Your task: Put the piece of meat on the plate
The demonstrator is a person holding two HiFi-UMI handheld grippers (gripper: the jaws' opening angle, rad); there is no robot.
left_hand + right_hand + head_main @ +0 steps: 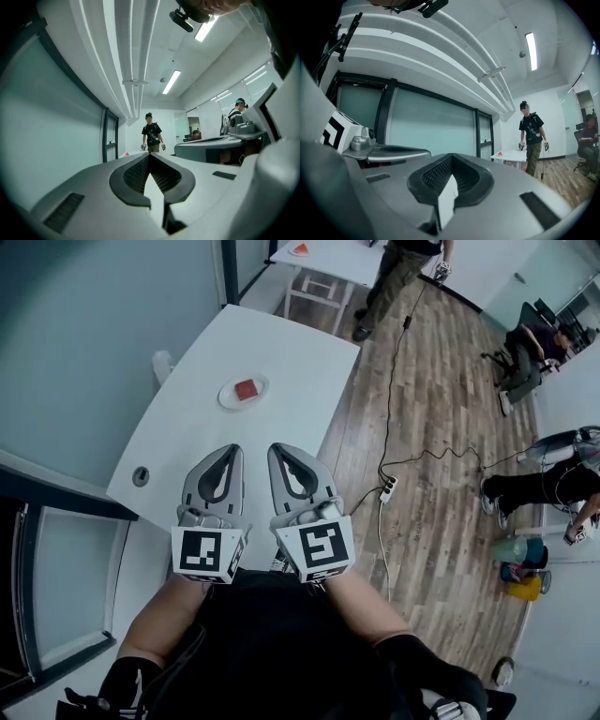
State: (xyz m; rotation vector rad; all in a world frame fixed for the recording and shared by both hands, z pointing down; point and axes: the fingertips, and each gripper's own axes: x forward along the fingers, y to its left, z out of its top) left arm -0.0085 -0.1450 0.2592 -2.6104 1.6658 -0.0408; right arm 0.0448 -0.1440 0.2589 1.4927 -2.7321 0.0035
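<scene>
In the head view a red piece of meat [246,389] lies on a small white plate [228,398] near the far part of the white table [281,352]. Both grippers are held close to my body, side by side, well short of the plate. My left gripper [235,452] is shut with nothing in it, and its tips meet in the left gripper view [149,156]. The right gripper [277,451] is also shut and empty, its tips touching in the right gripper view [451,159]. Neither gripper view shows the plate.
A small white object [162,366] stands at the table's left edge, and a round hole [141,476] sits near its front corner. A cable with a power strip [387,488] lies on the wooden floor. A person [398,277] stands by a second table [328,254]; others are at the right.
</scene>
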